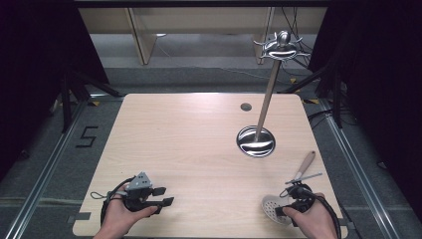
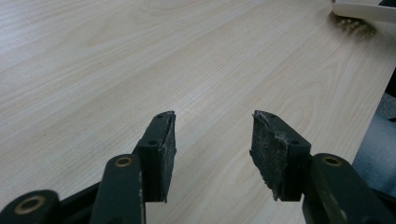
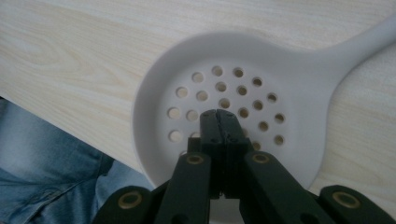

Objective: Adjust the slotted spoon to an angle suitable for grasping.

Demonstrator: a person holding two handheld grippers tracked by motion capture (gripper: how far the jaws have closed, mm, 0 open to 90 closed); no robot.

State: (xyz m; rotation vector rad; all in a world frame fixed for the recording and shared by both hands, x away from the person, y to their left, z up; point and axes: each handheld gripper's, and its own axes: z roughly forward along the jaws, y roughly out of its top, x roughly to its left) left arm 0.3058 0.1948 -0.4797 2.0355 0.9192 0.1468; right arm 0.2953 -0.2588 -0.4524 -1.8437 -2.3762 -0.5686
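Right tongs (image 3: 219, 116), jaws pressed together on nothing, hover over one pale slotted spoon (image 3: 224, 93) at the surface's (image 1: 199, 144) near right edge; from above, the hand (image 1: 311, 219) hides part of its bowl. Left tongs (image 2: 212, 140) gape wide above bare wood. One metal stand (image 1: 256, 141) rises beyond.

This is looking like a test lab: black curtains (image 1: 30, 45) are hanging around a pale wooden table (image 1: 189, 144) standing on grey carpet (image 1: 45, 169) with metal floor rails (image 1: 47, 172).
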